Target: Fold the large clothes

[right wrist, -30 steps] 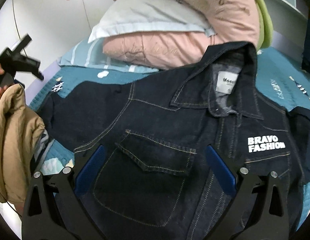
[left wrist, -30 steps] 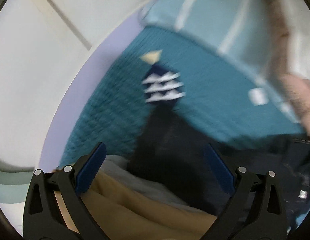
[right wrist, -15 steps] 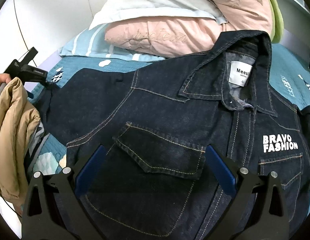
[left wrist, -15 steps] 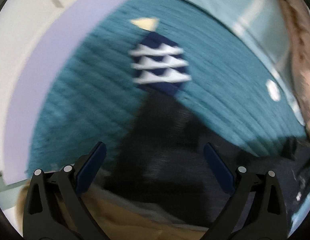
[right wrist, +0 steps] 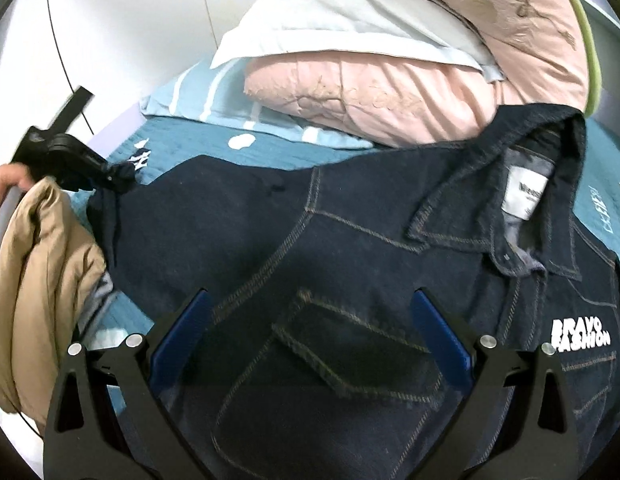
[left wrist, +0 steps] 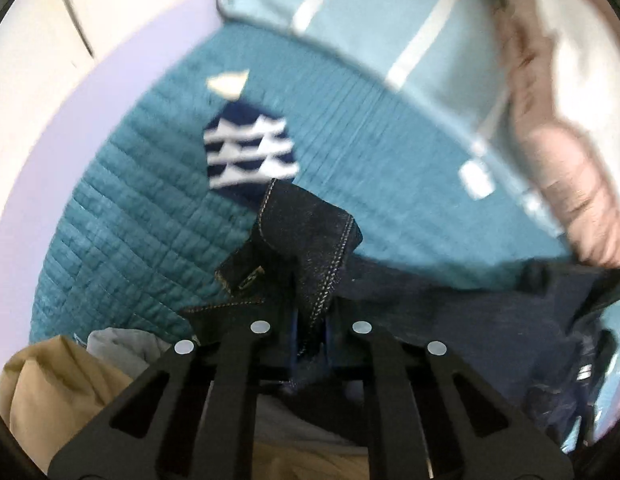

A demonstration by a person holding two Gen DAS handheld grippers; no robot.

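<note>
Two grippers were in play, and only one had anything. Nearest my left camera, the left gripper (left wrist: pixel 310 336) was clenched on the sleeve cuff (left wrist: pixel 306 240) of the denim jacket (right wrist: pixel 310 280), its blue pads pressed on a thin ridge of stitched edge. I judged that hold shallow: if I pulled the sleeve across quickly, the heavy denim could slide out and drop back in a crumple.

Beside that gripper lay a tan garment (left wrist: pixel 62 392), bunched at the bed's near left. It sat touching the sleeve's path, so a low drag could have snagged it and hauled it onto the jacket.

My right gripper (right wrist: pixel 310 344) hovered over the chest pocket (right wrist: pixel 350 360) with its jaws spread wide, holding nothing. That left the jacket body unpinned; I reckoned a tug on the cuff might shift the whole garment sideways rather than fold the sleeve.

Further out, the jacket lay face up and spread flat on the teal quilt (left wrist: pixel 130 220), collar (right wrist: pixel 510 208) towards the headboard. Beyond it the pink duvet (right wrist: pixel 370 96) and pale pillow (right wrist: pixel 330 20) were piled touching the collar, so any upward creep could have bunched the collar against them.

The left view was blurred, so how much cloth the pads held I could not tell.
</note>
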